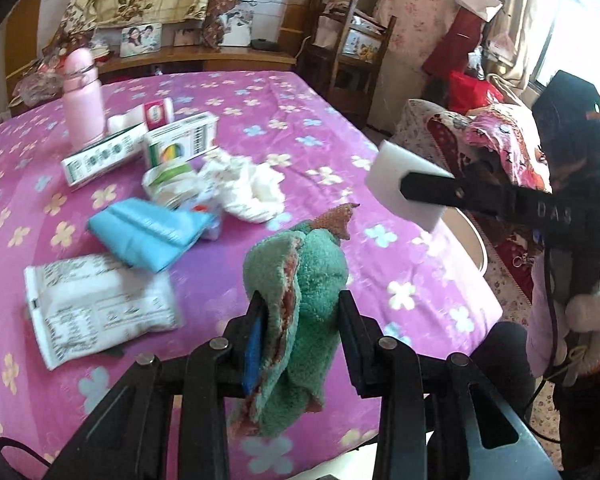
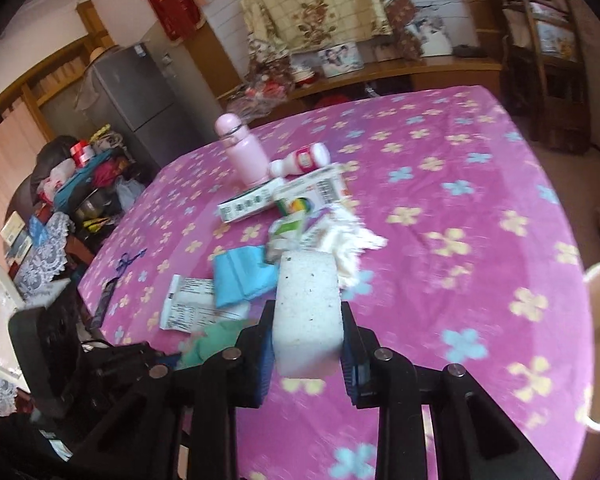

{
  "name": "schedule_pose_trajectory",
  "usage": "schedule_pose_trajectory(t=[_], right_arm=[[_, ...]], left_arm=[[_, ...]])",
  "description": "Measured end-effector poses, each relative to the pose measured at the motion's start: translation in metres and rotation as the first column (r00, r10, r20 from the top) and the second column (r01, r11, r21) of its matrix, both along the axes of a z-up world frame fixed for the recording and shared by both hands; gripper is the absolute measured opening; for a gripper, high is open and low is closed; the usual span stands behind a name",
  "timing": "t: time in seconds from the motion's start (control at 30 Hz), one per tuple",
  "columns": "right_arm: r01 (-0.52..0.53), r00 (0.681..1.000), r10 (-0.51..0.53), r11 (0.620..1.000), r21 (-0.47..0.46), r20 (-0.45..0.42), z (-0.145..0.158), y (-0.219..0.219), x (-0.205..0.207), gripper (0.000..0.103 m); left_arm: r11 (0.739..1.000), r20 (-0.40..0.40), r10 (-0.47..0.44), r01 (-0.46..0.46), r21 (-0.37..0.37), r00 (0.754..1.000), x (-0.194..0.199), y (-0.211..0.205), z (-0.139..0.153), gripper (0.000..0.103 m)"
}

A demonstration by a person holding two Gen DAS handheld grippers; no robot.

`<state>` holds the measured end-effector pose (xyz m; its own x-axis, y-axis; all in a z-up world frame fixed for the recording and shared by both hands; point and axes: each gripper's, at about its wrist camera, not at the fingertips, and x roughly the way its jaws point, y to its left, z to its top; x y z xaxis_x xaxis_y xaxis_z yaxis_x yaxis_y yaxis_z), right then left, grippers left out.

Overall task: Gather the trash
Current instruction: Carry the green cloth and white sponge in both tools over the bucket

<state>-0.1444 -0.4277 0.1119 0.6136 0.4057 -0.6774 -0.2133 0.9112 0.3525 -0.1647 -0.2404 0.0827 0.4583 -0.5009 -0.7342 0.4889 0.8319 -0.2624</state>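
White foam block, light and springy, pinched across its narrow sides by right gripper above the table edge; green fleecy cloth, limp, clamped mid-fold in left gripper. On floral pink tablecloth beyond: crumpled tissue, blue pouch, printed white packet, cartons (all print too blurred to read). "DAS" legible on right gripper's arm.

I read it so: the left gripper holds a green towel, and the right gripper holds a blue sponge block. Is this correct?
Not quite. The right gripper holds a white sponge block, not a blue one, as the right wrist view shows. The left gripper does hold the green towel.
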Motion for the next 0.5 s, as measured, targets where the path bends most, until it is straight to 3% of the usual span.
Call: schedule_pose_trajectory(t=[0.5], right_arm=[[0.228, 0.973, -0.228, 0.974, -0.011, -0.017, -0.006, -0.116, -0.044, 0.030]], left_arm=[[0.990, 0.033, -0.133, 0.131, 0.043, 0.991, 0.009, -0.113, 0.015, 0.037]])
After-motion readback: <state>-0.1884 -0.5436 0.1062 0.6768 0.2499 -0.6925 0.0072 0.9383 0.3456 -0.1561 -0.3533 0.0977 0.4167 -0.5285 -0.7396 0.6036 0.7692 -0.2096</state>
